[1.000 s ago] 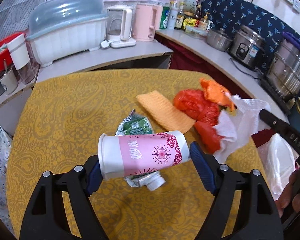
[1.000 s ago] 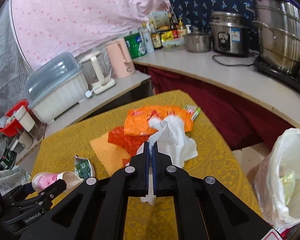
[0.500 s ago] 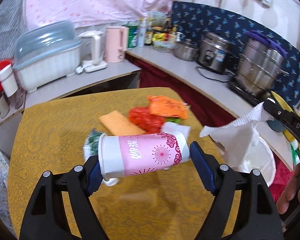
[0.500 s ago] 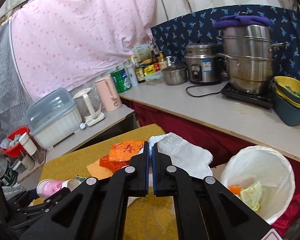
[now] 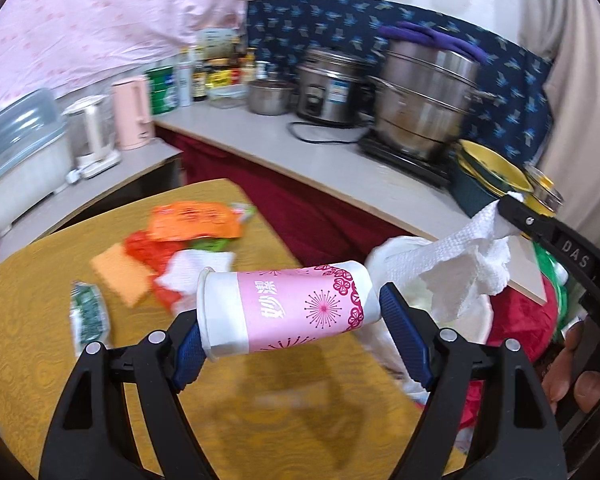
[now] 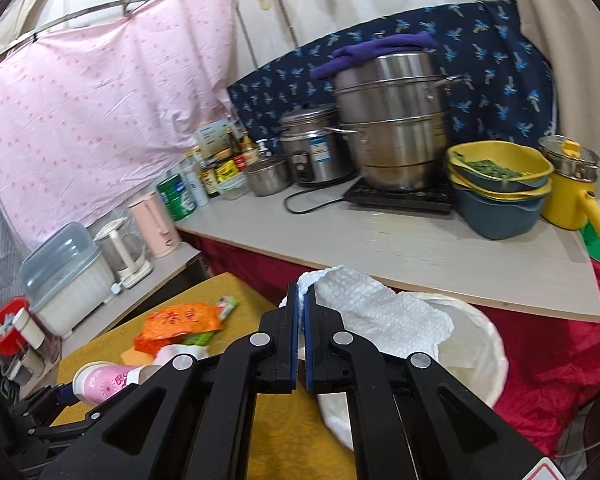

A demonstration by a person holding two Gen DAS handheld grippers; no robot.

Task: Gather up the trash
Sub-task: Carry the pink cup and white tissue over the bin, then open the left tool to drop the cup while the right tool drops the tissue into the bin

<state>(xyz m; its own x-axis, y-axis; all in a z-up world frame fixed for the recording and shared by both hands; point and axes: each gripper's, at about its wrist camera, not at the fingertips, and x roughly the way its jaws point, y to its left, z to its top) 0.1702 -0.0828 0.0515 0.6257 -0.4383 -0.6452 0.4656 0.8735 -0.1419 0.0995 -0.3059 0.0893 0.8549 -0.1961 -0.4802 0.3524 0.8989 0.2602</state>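
Between the left gripper's jaws lies a light, crushable paper cup, clamped end-to-end; the right gripper pinches limp tissue.

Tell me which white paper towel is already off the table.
The paper towel pinched in the right gripper, hanging over the white-lined trash bin. The other crumpled towel lies on the yellow table among wrappers.

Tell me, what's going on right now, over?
Left gripper shut on paper cup. Right gripper shut on paper towel, above trash bag. Nothing in the way.
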